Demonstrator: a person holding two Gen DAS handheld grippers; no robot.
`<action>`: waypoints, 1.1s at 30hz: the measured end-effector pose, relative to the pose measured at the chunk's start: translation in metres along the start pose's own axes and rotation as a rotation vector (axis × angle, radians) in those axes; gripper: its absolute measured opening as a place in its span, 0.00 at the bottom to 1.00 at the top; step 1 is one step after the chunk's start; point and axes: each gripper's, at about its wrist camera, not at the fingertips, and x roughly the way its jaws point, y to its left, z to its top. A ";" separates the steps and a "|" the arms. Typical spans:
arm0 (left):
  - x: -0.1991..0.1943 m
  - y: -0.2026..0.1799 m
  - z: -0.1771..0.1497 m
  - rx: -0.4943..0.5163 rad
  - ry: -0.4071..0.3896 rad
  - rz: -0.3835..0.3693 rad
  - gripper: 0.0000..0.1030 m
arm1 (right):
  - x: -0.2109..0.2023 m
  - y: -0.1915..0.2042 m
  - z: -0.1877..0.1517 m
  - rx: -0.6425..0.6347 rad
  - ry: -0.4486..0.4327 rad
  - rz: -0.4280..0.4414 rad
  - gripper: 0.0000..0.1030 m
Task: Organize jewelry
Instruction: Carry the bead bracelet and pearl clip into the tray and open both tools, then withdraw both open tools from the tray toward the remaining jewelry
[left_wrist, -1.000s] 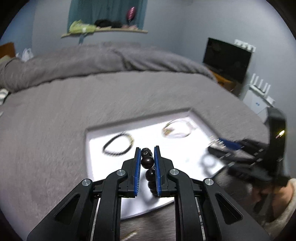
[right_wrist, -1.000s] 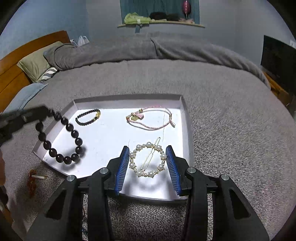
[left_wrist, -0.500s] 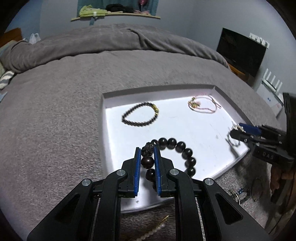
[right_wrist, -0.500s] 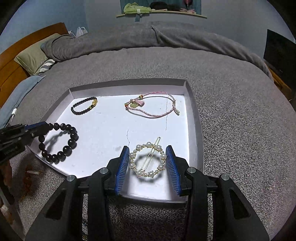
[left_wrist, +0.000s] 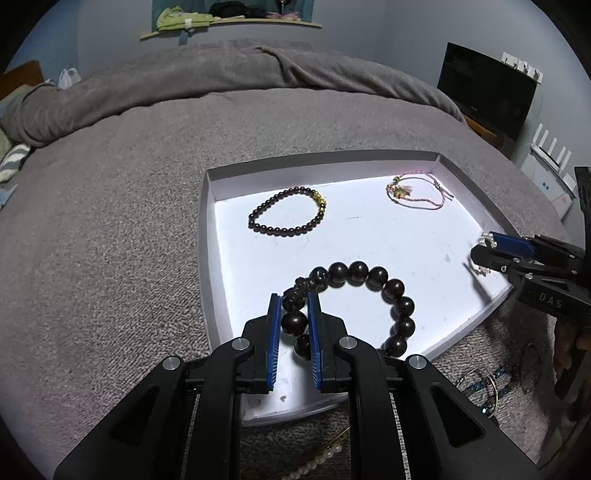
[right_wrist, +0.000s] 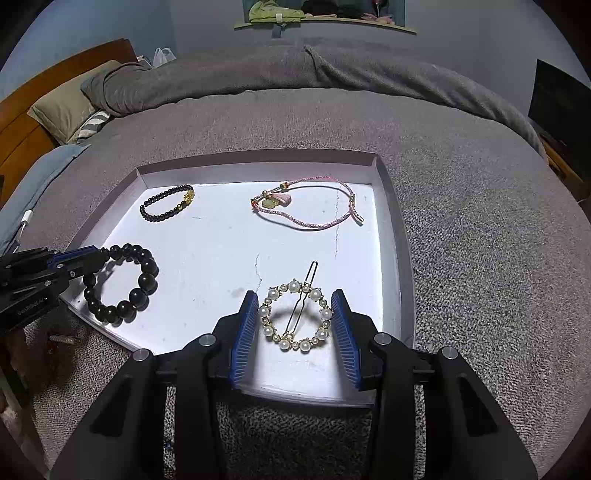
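Note:
A shallow white tray (left_wrist: 207, 236) (right_wrist: 391, 236) lies on the grey bed. My left gripper (left_wrist: 294, 306) is shut on a bracelet of large black beads (left_wrist: 384, 286); the bracelet rests on the tray floor near the front left corner, also seen in the right wrist view (right_wrist: 138, 284). My right gripper (right_wrist: 295, 317) holds a round pearl hair clip (right_wrist: 295, 315) between its blue pads, low over the tray's front right. A small dark bead bracelet with gold charm (left_wrist: 286, 216) (right_wrist: 166, 203) and a pink cord bracelet (left_wrist: 417, 192) (right_wrist: 306, 206) lie at the back of the tray.
The grey blanket (left_wrist: 110, 221) surrounds the tray. Loose jewelry lies on the blanket in front of the tray: a pearl strand (left_wrist: 314, 465), hoops and a teal chain (left_wrist: 480, 387). Pillows and a wooden headboard (right_wrist: 44, 110) are at far left, a TV (left_wrist: 487, 92) at right.
My left gripper has lowered the black bead bracelet from hanging above the tray edge down onto the tray floor. My right gripper with the pearl clip has stayed nearly still.

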 end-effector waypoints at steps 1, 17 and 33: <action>0.000 0.000 0.000 0.000 0.000 0.000 0.15 | 0.000 0.000 0.000 0.001 0.000 0.001 0.41; -0.031 -0.008 -0.001 0.036 -0.055 0.031 0.34 | -0.055 0.001 -0.004 0.032 -0.120 0.046 0.56; -0.087 -0.023 -0.034 0.088 -0.126 0.073 0.75 | -0.110 -0.009 -0.030 0.096 -0.185 0.050 0.84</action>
